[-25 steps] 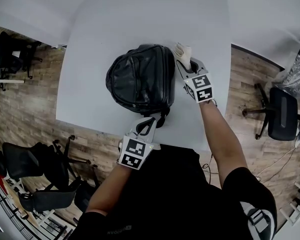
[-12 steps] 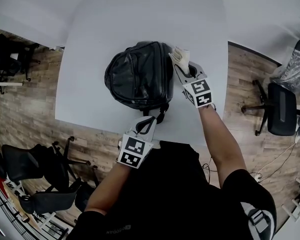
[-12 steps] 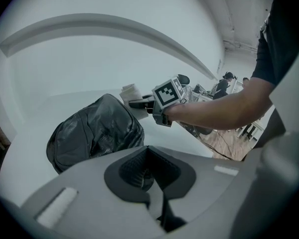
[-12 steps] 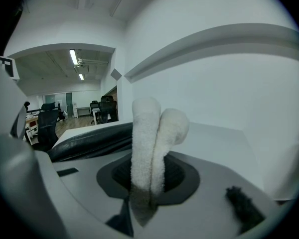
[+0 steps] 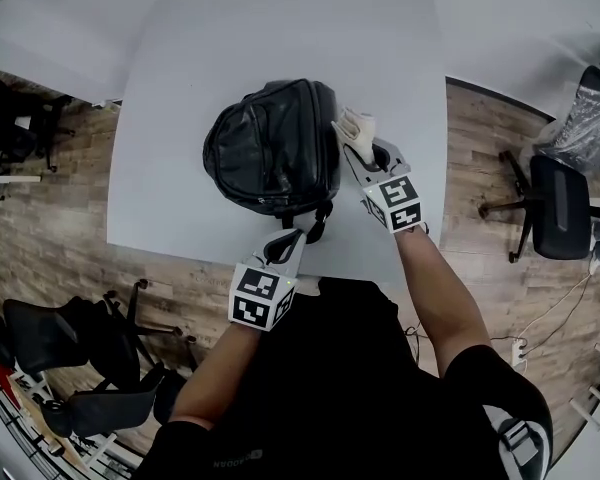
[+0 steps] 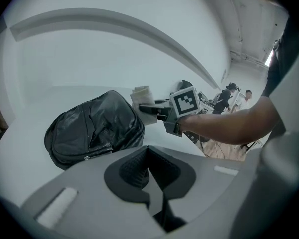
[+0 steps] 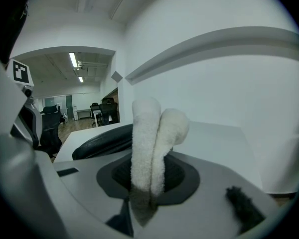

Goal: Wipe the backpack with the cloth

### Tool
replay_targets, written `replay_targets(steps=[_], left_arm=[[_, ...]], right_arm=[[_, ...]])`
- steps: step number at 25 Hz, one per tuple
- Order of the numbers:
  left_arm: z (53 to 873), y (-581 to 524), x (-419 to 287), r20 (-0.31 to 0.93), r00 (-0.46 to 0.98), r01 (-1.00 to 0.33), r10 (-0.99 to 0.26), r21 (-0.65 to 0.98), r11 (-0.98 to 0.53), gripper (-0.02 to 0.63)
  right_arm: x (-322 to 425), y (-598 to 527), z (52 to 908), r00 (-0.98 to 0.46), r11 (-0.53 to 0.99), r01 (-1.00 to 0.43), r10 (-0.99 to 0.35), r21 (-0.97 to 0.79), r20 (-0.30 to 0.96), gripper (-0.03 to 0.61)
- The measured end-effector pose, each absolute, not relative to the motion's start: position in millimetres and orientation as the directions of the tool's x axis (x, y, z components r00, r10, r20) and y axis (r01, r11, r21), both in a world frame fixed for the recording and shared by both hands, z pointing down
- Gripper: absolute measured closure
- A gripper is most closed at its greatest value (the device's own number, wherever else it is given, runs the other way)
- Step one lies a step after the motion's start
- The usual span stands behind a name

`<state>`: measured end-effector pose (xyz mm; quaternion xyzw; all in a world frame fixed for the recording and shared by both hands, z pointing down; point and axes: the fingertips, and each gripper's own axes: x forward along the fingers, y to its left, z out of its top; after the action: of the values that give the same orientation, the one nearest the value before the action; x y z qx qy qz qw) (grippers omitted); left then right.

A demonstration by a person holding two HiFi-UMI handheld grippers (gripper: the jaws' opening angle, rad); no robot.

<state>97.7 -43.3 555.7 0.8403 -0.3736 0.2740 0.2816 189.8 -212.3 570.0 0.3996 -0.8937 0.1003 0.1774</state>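
Note:
A black leather backpack [image 5: 270, 148] lies on the white table [image 5: 280, 28]. My right gripper [image 5: 352, 140] is shut on a folded white cloth [image 5: 353, 123], and the cloth is pressed against the backpack's right side. In the right gripper view the cloth [image 7: 152, 143] stands up between the jaws, with the backpack [image 7: 102, 141] just left of it. My left gripper [image 5: 292, 238] is at the table's near edge, shut, its tips beside the backpack's strap [image 5: 318, 228]. The left gripper view shows the backpack [image 6: 94, 131] ahead and the right gripper [image 6: 149, 107] with the cloth [image 6: 142, 92].
Black office chairs stand on the wooden floor at the left [image 5: 50, 328] and the right [image 5: 560, 208]. The table's near edge [image 5: 210, 253] runs just under my left gripper. People [image 6: 234, 91] stand far off in the room.
My right gripper has slid the cloth along the backpack's right side toward me. My left gripper has stayed by the strap.

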Motion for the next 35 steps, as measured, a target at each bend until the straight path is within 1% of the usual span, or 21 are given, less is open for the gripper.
replay_targets(steps=[11,21,26,35], left_arm=[[553,-42,97,0.646,0.593,-0.762,-0.481,0.255,-0.596,0.606],[544,-45,74,0.622,0.602,-0.754,-0.500,0.238,-0.612,0.606],[534,-46,63,0.597,0.621,-0.736,-0.508,0.223,-0.639,0.607],[519,-56,21,0.584,0.635,-0.723,-0.506,0.218,-0.656,0.606]], right_arm=[[194,-169,569,-0.601,0.645,-0.763,-0.681,-0.047,0.417,0.491],[180,-122,563,-0.571,0.593,-0.800,-0.702,-0.095,0.425,0.491],[169,-103,556,-0.552,0.573,-0.815,-0.719,-0.088,0.423,0.491],[146,-89,541,-0.513,0.543,-0.837,-0.734,-0.070,0.444,0.491]])
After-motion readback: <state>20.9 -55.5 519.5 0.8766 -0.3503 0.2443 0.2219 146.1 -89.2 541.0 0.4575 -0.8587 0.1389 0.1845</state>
